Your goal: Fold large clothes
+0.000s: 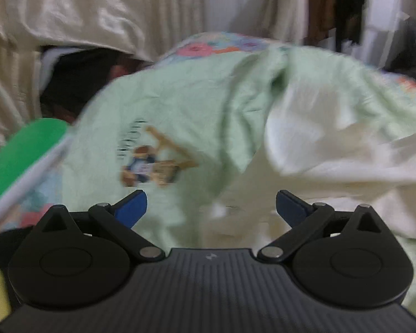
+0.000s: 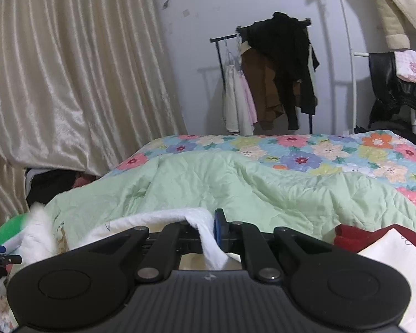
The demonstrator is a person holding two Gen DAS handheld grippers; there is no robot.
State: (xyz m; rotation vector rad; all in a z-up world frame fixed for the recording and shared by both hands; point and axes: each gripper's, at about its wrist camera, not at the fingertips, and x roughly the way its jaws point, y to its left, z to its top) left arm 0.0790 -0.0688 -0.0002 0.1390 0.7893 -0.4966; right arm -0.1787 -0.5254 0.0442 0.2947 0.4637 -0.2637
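White fleecy garment (image 2: 208,238) pinched between the closed right gripper (image 2: 208,230), its lower part hidden behind the gripper body, left gripper (image 1: 211,208) spread wide and empty over the blurred pale green quilt (image 1: 180,105), printed motif (image 1: 152,161) smeared, garment spread at near right on the bed.

The curtain (image 2: 55,83) is a glossy, satin-like cloth with a ribbed sheen. Just beside it, the bedspread (image 2: 305,152) looks like matt printed cotton, and the pale green quilt (image 2: 208,183) lying on that is a soft stitched cloth, finely crinkled. The white garment (image 2: 205,230) nearer than the quilt seems thick and fleecy, though the blur makes that uncertain. The right gripper (image 2: 208,231) is matt black plastic with bright metal pivot pins.
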